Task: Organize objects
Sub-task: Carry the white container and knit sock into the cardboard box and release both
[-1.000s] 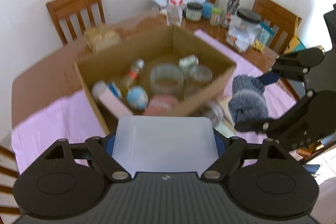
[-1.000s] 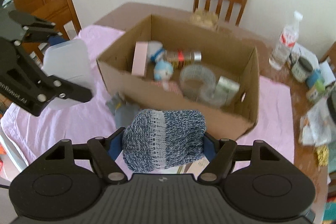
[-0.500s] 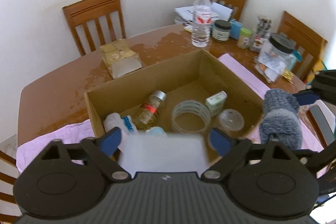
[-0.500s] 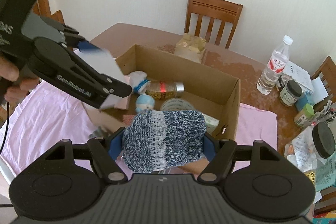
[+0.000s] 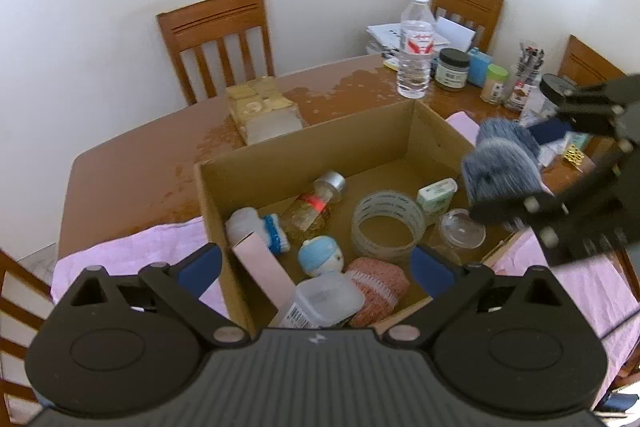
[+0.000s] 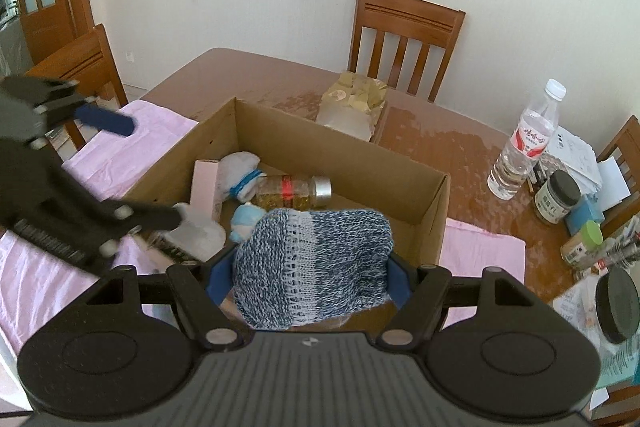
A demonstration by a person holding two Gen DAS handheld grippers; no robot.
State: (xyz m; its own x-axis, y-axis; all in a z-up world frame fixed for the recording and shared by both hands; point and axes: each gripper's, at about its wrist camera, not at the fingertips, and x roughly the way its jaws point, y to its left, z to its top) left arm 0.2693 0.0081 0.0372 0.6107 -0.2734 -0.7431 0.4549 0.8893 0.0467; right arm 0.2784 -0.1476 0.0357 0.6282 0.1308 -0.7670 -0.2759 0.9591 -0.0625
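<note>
An open cardboard box stands on the table. In it lie a clear plastic container, a pink carton, a glass jar, a tape roll, a small doll and other small items. My left gripper is open and empty above the box's near edge. My right gripper is shut on a blue-grey knitted piece, held above the box's right side.
A pink cloth lies under the box. A yellow packet, a water bottle, jars and papers crowd the far right of the wooden table. Wooden chairs stand around it.
My left gripper rose over the box, opened and let go of the clear plastic container, which now lies in the box. My right gripper lifted the knitted piece over the box.
</note>
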